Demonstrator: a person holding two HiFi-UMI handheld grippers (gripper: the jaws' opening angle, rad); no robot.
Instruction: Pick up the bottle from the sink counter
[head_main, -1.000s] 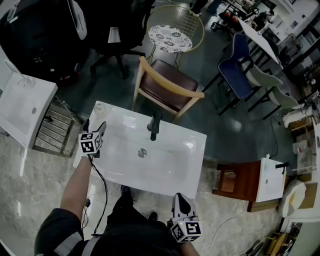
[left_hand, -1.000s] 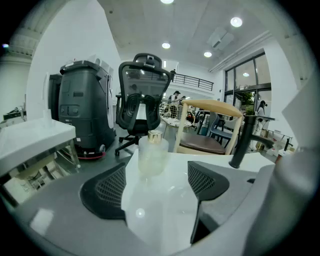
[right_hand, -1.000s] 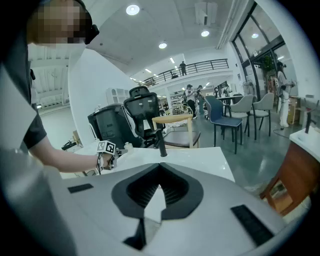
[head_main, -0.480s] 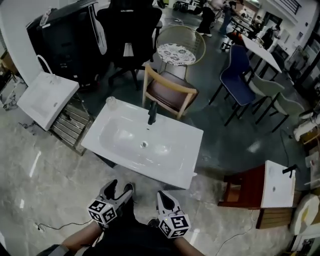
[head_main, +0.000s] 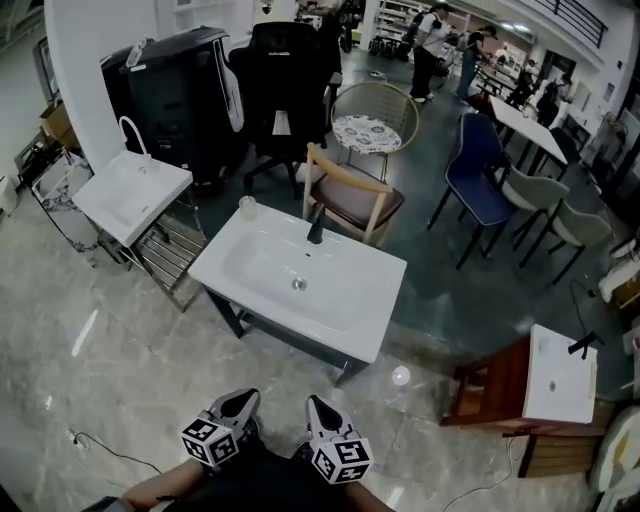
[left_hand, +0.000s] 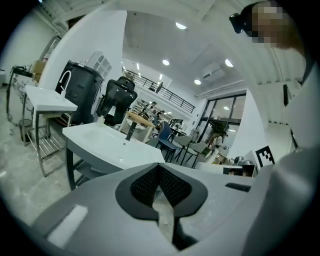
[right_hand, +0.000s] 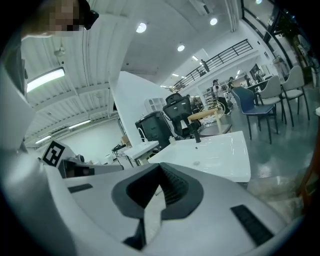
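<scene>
A small clear bottle (head_main: 247, 207) stands upright on the back left corner of the white sink counter (head_main: 340, 310), left of the black faucet (head_main: 316, 225). Both grippers hang low near my body, well short of the counter. The left gripper (head_main: 243, 400) is shut; its jaws have just closed with nothing between them. Beside it the right gripper (head_main: 314, 406) is shut and empty too. In the left gripper view the shut pads (left_hand: 159, 170) point toward the counter (left_hand: 110, 145) and the far-off bottle (left_hand: 101, 119). The right gripper view shows the bottle (right_hand: 171, 139) past the closed tips (right_hand: 161, 170).
A second white basin (head_main: 135, 190) on a metal stand sits left of the counter. A wooden chair (head_main: 350, 195) stands right behind it, with a black office chair (head_main: 285, 80) and blue chair (head_main: 478, 165) beyond. Another basin (head_main: 555, 375) and wooden cabinet (head_main: 490, 385) are at right.
The left gripper has come away from the counter's left edge near the bottle, back to my body, and closed. The right gripper drew in too. The counter now lies farther off.
</scene>
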